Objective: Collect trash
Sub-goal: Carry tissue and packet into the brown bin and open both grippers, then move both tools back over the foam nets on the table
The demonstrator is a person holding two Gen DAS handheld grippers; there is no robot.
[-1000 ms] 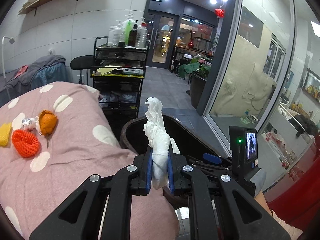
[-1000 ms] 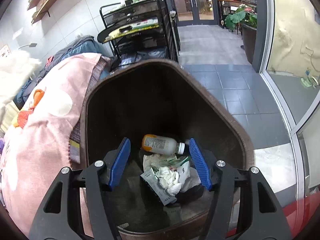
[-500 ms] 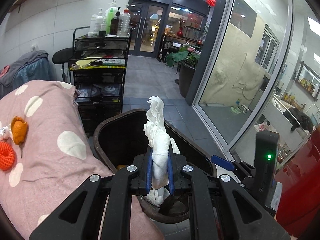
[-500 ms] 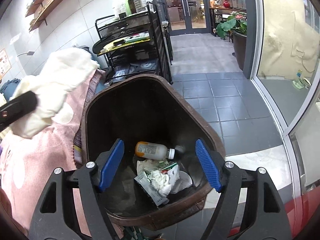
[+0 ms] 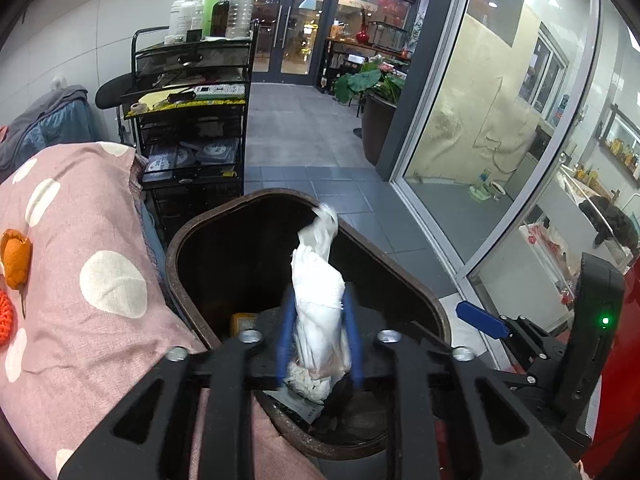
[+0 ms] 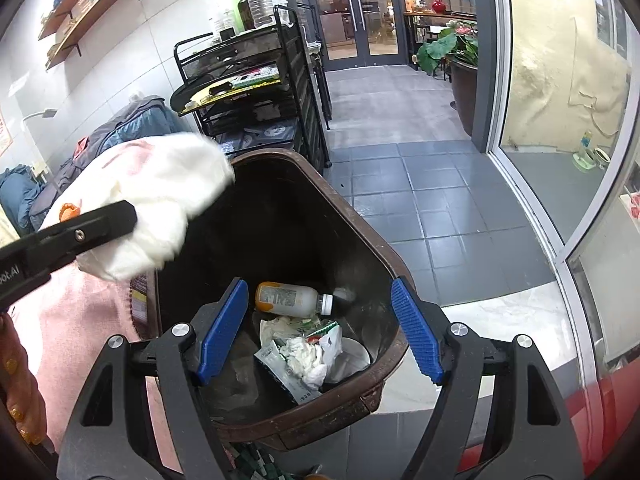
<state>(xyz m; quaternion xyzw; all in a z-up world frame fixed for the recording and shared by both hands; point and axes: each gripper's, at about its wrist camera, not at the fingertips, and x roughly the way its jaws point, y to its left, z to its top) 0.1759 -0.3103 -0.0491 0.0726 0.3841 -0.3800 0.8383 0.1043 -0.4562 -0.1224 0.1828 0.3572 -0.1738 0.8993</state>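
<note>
Left hand-held gripper [image 5: 319, 340] pinched a crumpled white tissue wad [image 5: 318, 292] between its blue pads [image 5: 285, 332]; the pads looked motion-blurred, so I could not judge how tightly. The wad stood up out of the jaws, its twisted tip reaching toward the far rim of the brown trash bin [image 5: 404, 280]. I held it above the bin's open mouth.

From my right wrist camera the same wad [image 6: 160, 204] showed large and white at the bin's [image 6: 372, 240] left rim, with the black finger of the left hand-held gripper across it.

Right hand-held gripper [image 6: 320, 328] was spread wide with nothing between its blue pads [image 6: 416, 336], poised over the near edge of the bin.

In the bottom of the bin:
- a plastic bottle [image 6: 294, 300] with orange contents and a white cap, lying on its side
- crumpled tissues [image 6: 302, 356] in front of it
- a white-and-green packet [image 6: 320, 336], torn open
- a flat sachet [image 6: 286, 376] lying against the tissues

To the left of the bin lay a pink blanket with white dots [image 5: 80, 280]. An orange peel [image 5: 16, 256] rested on it, well apart from the bin. A black wire cart [image 5: 192, 120] stood behind, bottles on its top shelf. Grey floor tiles [image 6: 400, 184] ran to the glass doors.
</note>
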